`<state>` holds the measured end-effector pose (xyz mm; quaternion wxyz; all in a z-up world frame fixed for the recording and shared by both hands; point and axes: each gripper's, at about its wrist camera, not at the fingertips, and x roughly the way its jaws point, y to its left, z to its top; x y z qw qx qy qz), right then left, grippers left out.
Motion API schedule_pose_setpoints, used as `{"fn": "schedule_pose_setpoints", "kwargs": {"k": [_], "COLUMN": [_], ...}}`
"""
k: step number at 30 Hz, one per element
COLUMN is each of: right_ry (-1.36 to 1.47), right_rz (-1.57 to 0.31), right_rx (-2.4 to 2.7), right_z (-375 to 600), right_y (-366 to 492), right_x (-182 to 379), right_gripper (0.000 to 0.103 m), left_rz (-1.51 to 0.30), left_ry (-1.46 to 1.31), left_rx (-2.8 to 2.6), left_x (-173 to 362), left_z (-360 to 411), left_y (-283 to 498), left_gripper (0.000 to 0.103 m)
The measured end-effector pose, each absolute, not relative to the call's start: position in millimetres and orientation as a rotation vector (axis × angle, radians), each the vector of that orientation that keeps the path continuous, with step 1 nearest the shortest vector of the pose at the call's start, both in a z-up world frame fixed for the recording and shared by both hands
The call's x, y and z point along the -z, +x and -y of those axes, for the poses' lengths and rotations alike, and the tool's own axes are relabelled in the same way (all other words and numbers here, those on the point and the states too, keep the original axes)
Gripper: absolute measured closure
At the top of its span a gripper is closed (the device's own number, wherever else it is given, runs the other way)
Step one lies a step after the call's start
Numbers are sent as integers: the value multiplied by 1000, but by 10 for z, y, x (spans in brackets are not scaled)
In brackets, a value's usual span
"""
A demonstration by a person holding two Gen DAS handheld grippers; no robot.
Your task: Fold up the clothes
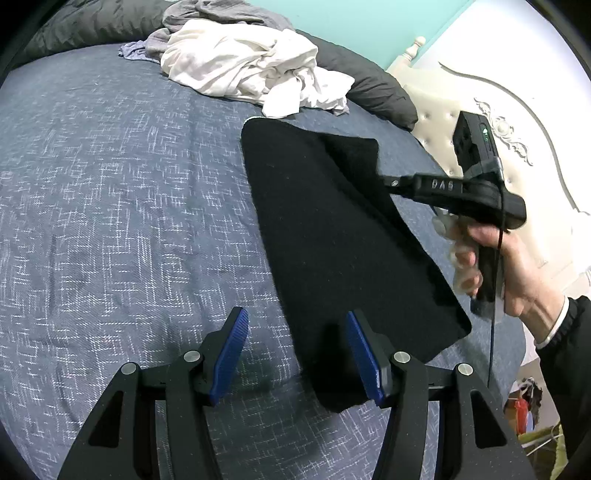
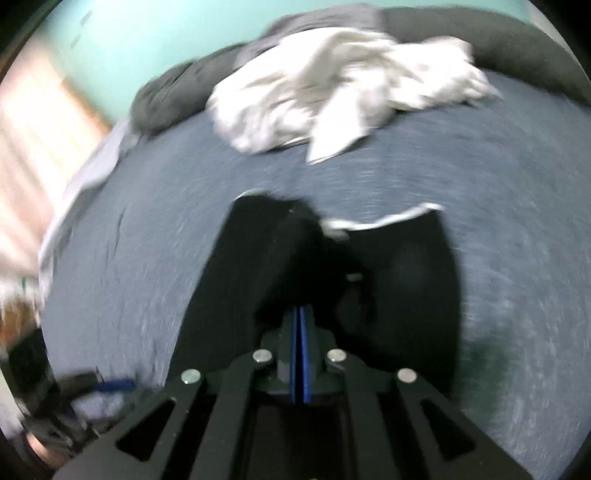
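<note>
A black cloth (image 1: 332,236) is spread on the blue bed (image 1: 110,184), on its right half in the left wrist view. One edge of the cloth is pinched in the right gripper (image 1: 386,181), whose blue pads (image 2: 301,354) are seen pressed together in the right wrist view, and that part is lifted off the bed. The gripper is held by a hand (image 1: 506,266) with a dark sleeve. The left gripper (image 1: 295,354) is held about half open over the near corner of the cloth, with nothing between its pads. A white heap (image 1: 251,70) and a grey garment (image 1: 207,18) are piled at the far side, against dark pillows (image 1: 369,81).
</note>
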<state>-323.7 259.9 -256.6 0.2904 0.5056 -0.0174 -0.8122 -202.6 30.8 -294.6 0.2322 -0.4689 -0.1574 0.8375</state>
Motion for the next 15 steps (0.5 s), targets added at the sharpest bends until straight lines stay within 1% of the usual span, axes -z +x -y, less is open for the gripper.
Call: {"fn": "schedule_pose_setpoints", "kwargs": {"k": [3, 5, 8, 11, 15], "right_ry": [1362, 1364, 1334, 1297, 1369], "right_rz": [-56, -58, 31, 185, 316], "right_rx": [2074, 2071, 2146, 2261, 2354], "right_z": [-2339, -2315, -2511, -2842, -3138], "right_y": [-3151, -3137, -3182, -3251, -3397], "right_x": [2643, 2654, 2586, 2501, 2557], "right_gripper": [99, 99, 99, 99, 96], "left_rz": [433, 433, 437, 439, 441], "left_ry": [-1290, -1290, -1287, -1286, -1291], "left_rx": [-2300, -2301, -2302, -2303, -2302], "left_x": [2947, 2941, 2931, 2927, 2940], "left_z": [-300, -296, -288, -282, -277], "left_y": [-2023, -2022, -2023, -2029, -2036], "left_gripper": [44, 44, 44, 44, 44]}}
